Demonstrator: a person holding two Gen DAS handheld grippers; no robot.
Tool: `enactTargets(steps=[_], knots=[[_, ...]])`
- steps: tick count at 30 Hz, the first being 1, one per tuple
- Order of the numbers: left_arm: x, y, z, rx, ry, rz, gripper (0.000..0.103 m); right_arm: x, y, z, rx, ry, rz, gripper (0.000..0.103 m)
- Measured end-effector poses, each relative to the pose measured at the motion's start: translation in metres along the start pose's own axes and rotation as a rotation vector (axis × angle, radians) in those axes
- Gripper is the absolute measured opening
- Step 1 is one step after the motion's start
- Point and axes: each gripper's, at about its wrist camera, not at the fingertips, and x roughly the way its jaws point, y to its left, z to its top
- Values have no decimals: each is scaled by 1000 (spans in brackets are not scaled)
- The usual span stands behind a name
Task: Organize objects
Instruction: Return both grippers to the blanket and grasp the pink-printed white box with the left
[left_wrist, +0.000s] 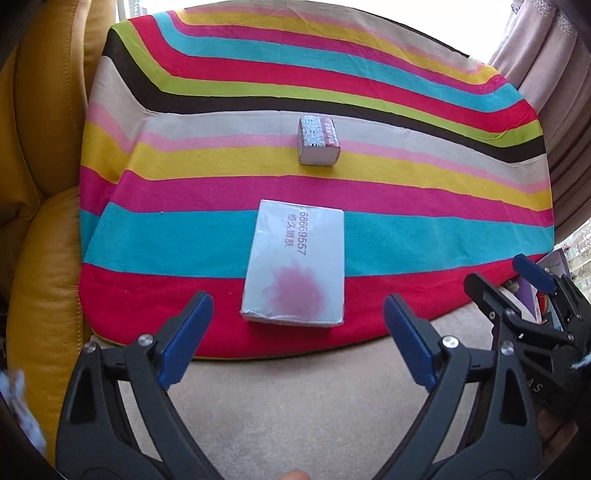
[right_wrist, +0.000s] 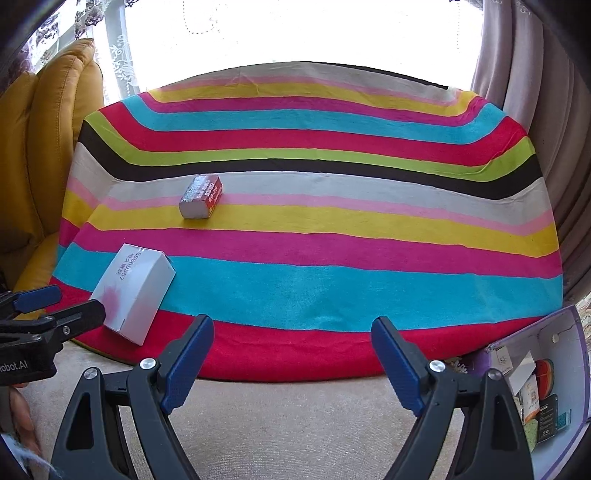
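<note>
A white flat box with a pink blot and red print (left_wrist: 295, 264) lies near the front edge of the striped cloth (left_wrist: 406, 236); it also shows in the right wrist view (right_wrist: 135, 291). A small red and white box (left_wrist: 318, 140) sits farther back; it also shows in the right wrist view (right_wrist: 201, 196). My left gripper (left_wrist: 297, 317) is open and empty, just short of the white box. My right gripper (right_wrist: 291, 349) is open and empty over the cloth's front edge, to the right of both boxes. It shows at the right of the left wrist view (left_wrist: 513, 275).
A yellow leather seat (left_wrist: 40, 184) stands left of the cloth. A purple open box (right_wrist: 546, 391) holding several small items sits at the lower right. Curtains (right_wrist: 535, 92) hang at the right. Beige floor (right_wrist: 295, 424) lies in front.
</note>
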Motion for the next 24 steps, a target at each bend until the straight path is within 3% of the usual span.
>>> enactTargets(steps=[5,11,12,13,14,18,24], knots=[[25,5,10,-23,70,25,95,-7,11,-2,-53,-42,16,88],[49,0,12,6,137,11,95,2,6,0,-32,-13,37,88],[51,-1,13,15,137,18,93,3,5,1,-27,-9,40,88],[51,-1,13,25,134,16,74,4,5,1,-22,-6,40,88],[52,0,12,27,133,14,69,5,5,2,-19,-4,40,88],[38,7,7,-4,47,-14,69,6,7,1,-17,-3,30,88],[22,37,1,-137,-78,-10,69,3,23,15,-91,15,38,88]])
